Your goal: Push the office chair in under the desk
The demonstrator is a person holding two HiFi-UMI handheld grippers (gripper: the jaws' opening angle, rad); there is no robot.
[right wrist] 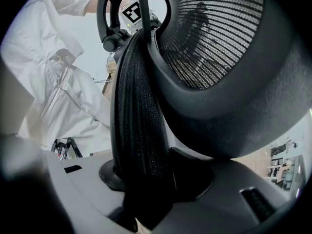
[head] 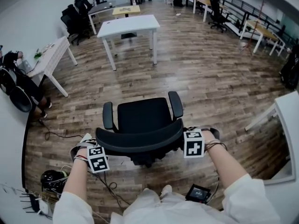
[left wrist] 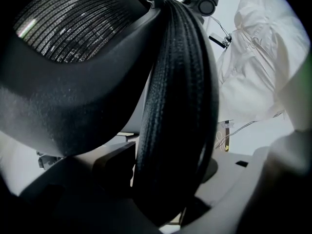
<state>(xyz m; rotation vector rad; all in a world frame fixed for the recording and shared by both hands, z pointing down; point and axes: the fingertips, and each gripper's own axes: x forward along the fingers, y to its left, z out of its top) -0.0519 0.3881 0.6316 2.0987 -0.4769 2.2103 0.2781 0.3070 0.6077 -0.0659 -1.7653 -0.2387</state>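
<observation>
A black office chair [head: 142, 115] stands on the wood floor right in front of me, its seat facing away toward a white desk [head: 128, 24] a few steps off. My left gripper [head: 99, 146] is at the left end of the curved backrest [head: 140, 141], my right gripper [head: 185, 136] at the right end. In the left gripper view the backrest's padded rim [left wrist: 175, 82] fills the gap of the left gripper [left wrist: 165, 179], its jaws closed on it. In the right gripper view the same rim [right wrist: 139, 106] sits clamped in the right gripper [right wrist: 146, 179].
Another white desk [head: 286, 125] juts in at the right, a long one [head: 49, 59] stands at the left wall. Cables [head: 56, 135] and a dark round object [head: 52, 180] lie on the floor at my left, a small device [head: 198, 192] by my feet. More chairs [head: 74, 17] stand far back.
</observation>
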